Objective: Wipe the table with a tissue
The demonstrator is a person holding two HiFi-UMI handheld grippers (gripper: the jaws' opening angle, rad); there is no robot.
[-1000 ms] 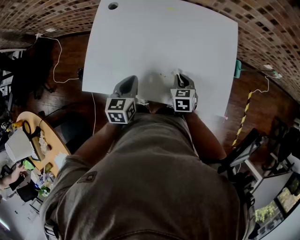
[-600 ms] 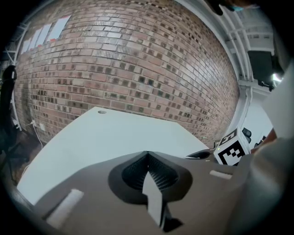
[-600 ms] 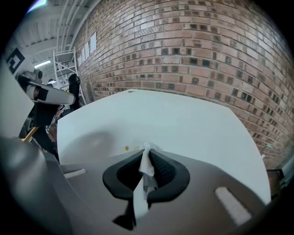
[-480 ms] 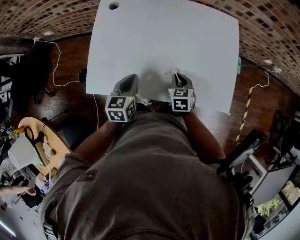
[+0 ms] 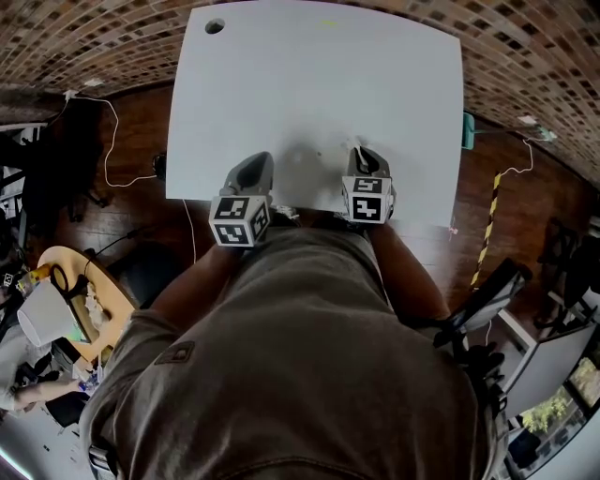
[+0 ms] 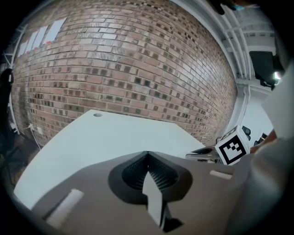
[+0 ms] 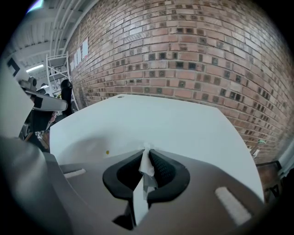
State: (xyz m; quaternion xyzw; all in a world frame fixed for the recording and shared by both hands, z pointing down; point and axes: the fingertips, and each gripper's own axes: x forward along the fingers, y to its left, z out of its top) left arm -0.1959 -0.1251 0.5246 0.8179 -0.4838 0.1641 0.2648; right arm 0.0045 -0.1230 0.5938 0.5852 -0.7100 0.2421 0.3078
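The white table (image 5: 319,84) spreads out in front of me. My right gripper (image 5: 362,152) hovers over its near edge, right of centre, shut on a crumpled white tissue (image 7: 146,161) that sticks up between the jaws just above the tabletop (image 7: 174,124). My left gripper (image 5: 263,157) is beside it at the near edge, jaws shut with nothing between them (image 6: 147,154). A small yellow speck (image 7: 107,152) lies on the table just left of the right gripper. In the left gripper view the right gripper's marker cube (image 6: 232,146) shows at the right.
A round cable hole (image 5: 215,26) sits at the table's far left corner. A brick wall (image 6: 128,73) stands behind the table. A white cable (image 5: 114,122) trails over the wooden floor at the left. A round yellow side table (image 5: 89,291) with clutter is at lower left.
Both grippers stay in almost the same place over the near edge. The head camera has shifted a little, so the table sits slightly further left in view.
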